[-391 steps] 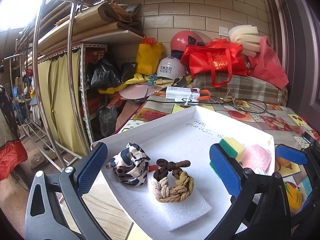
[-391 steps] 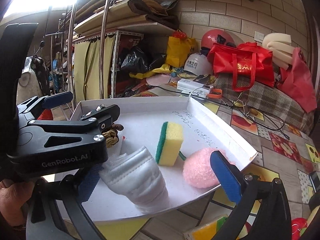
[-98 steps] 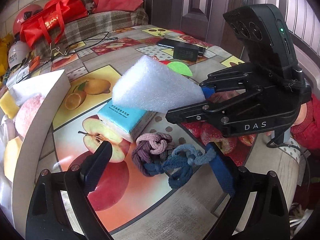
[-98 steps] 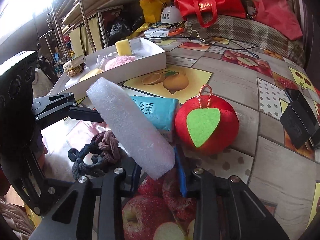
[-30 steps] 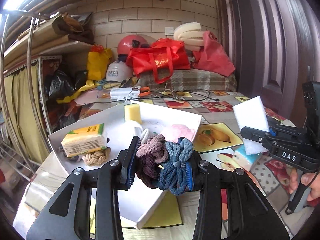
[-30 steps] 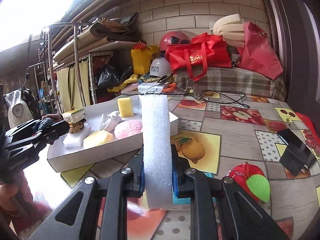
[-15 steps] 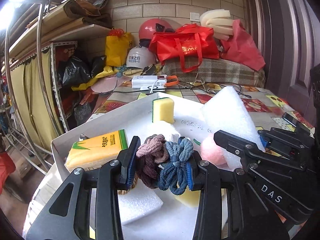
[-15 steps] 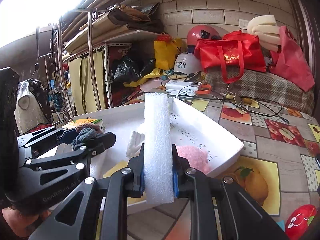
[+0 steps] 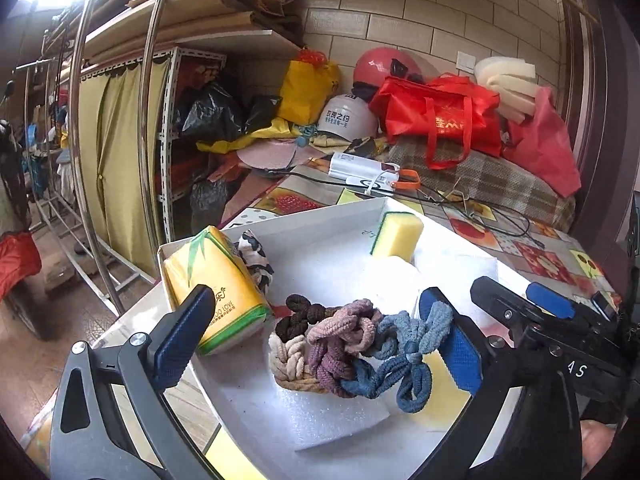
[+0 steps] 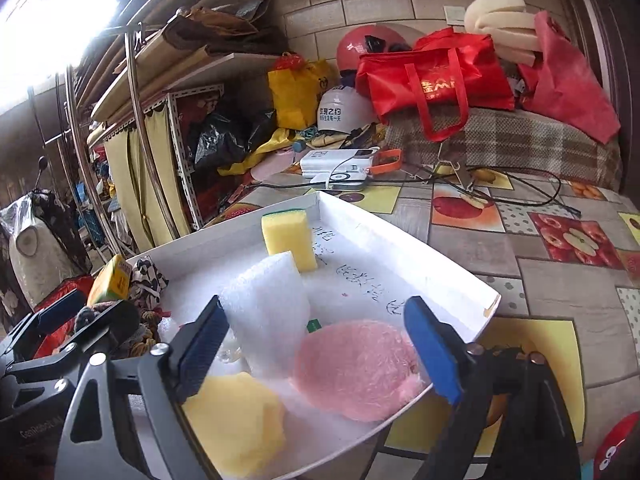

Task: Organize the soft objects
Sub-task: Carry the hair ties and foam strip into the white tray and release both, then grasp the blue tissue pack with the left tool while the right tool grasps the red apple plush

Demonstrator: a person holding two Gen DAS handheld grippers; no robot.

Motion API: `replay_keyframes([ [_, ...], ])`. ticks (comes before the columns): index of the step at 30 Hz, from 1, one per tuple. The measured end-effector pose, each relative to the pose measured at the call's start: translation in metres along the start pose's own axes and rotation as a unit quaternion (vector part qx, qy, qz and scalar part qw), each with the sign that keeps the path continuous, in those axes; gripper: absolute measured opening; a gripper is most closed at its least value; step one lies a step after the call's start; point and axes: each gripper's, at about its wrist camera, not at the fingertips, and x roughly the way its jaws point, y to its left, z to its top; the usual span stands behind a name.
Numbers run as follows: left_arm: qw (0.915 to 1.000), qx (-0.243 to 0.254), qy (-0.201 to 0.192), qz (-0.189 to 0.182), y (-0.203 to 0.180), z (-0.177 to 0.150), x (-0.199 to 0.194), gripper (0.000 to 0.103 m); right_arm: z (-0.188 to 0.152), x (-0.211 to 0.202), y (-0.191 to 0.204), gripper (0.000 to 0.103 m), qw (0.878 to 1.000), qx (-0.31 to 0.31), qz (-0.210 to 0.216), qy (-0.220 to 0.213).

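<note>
Both grippers hover over the white tray (image 9: 320,216), which also shows in the right wrist view (image 10: 420,248). My left gripper (image 9: 320,336) is open; the purple and blue knotted ropes (image 9: 372,348) lie between its fingers on a brown-beige rope knot (image 9: 292,352) and a white foam sheet (image 9: 332,416). My right gripper (image 10: 320,348) is open; the white foam block (image 10: 272,304) leans in the tray between its fingers, beside a pink puff (image 10: 356,368), a yellow sponge (image 10: 236,420) and a yellow-green sponge (image 10: 288,240).
A yellow tissue pack (image 9: 212,288) and a cow-print cloth (image 9: 252,256) lie at the tray's left end. Behind the tray are a power bank with cables (image 10: 340,164), red bags (image 10: 436,76) and helmets. A metal rack (image 9: 80,120) stands to the left. A red apple toy (image 10: 620,444) is at the lower right.
Both grippers have opened. The knotted ropes left the left gripper and rest in the tray. The white foam block left the right gripper and leans in the tray.
</note>
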Motion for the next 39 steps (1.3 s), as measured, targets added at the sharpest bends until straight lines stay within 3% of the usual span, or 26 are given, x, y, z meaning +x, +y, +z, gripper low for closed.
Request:
replay_keyframes([
  [6,0.9996,0.015,-0.021,0.008,-0.007,-0.001,-0.008,0.103,-0.002,-0.012,0.004,0.103,0.999,-0.002,-0.023,-0.025],
  [10,0.9988,0.027,-0.040,0.007,-0.012,-0.002,-0.015,0.103,-0.007,-0.021,-0.002,0.102,0.999,-0.001,-0.042,-0.013],
  [12,0.9982,0.032,-0.047,0.017,-0.015,-0.003,-0.018,0.103,-0.014,-0.035,-0.003,0.103,0.999,-0.011,-0.027,-0.016],
  [17,0.9968,0.062,-0.049,0.012,-0.032,-0.010,-0.025,0.103,-0.043,-0.086,0.029,0.103,0.989,-0.132,-0.018,-0.057],
  [19,0.9961,0.072,-0.050,0.008,-0.039,-0.013,-0.029,0.103,-0.053,-0.101,0.034,0.103,0.986,-0.152,-0.009,-0.062],
  [24,0.9956,0.080,-0.047,0.006,-0.050,-0.018,-0.035,0.103,-0.063,-0.124,0.015,0.103,0.989,-0.138,-0.008,-0.054],
  [30,0.9951,0.090,-0.041,-0.006,-0.065,-0.024,-0.041,0.103,-0.068,-0.149,-0.035,0.103,0.994,-0.091,-0.039,-0.046],
  [32,0.9945,0.096,-0.038,-0.018,-0.073,-0.027,-0.044,0.103,-0.069,-0.157,-0.055,0.103,0.994,-0.076,-0.060,-0.044],
  [36,0.9901,0.114,-0.023,-0.079,-0.095,-0.035,-0.051,0.103,-0.070,-0.172,-0.102,0.103,0.993,-0.035,-0.108,-0.034],
  [39,0.9771,0.144,0.010,-0.156,-0.126,-0.044,-0.055,0.103,-0.070,-0.180,-0.138,0.103,0.991,0.007,-0.129,-0.016],
])
